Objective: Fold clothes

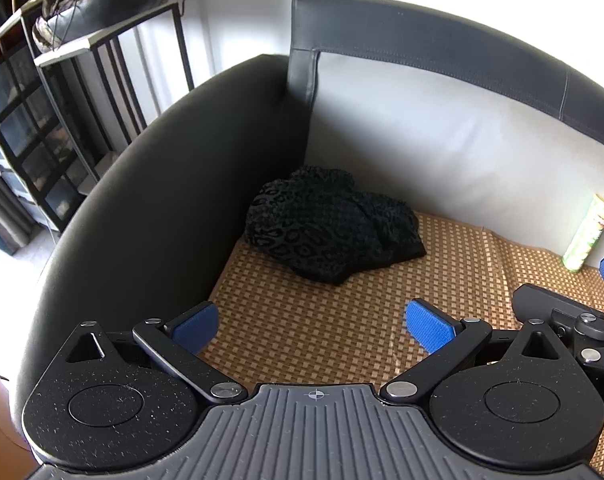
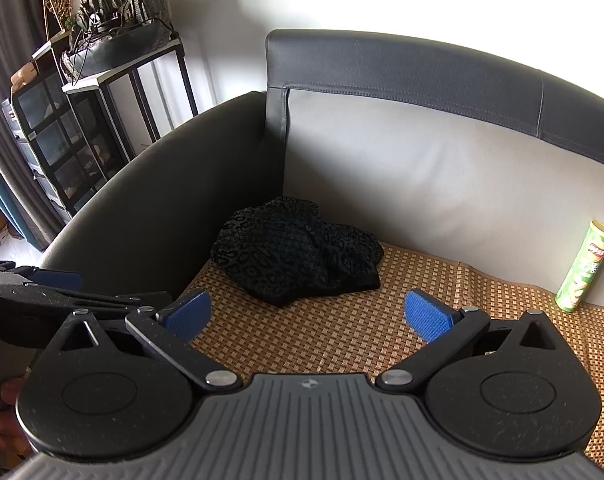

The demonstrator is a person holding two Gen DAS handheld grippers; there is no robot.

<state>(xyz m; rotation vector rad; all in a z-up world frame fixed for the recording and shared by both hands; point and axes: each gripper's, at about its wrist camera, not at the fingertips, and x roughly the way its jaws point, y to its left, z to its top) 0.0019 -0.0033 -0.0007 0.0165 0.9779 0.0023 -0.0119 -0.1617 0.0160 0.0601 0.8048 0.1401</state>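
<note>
Both the left gripper (image 1: pixel 309 322) and right gripper (image 2: pixel 307 314) hover wide open and empty, well short of the crumpled black garment (image 1: pixel 333 224) in the sofa corner (image 1: pixel 298 128), where a blind pinch could bunch several layers.

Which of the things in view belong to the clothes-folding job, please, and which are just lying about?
For the job:
- black patterned garment, crumpled in the sofa corner on the woven mat
- left gripper, open, nothing held
- right gripper, open, nothing held

Lying about:
- green snack tube standing against the sofa back
- shelf with a plant beside the sofa
</note>
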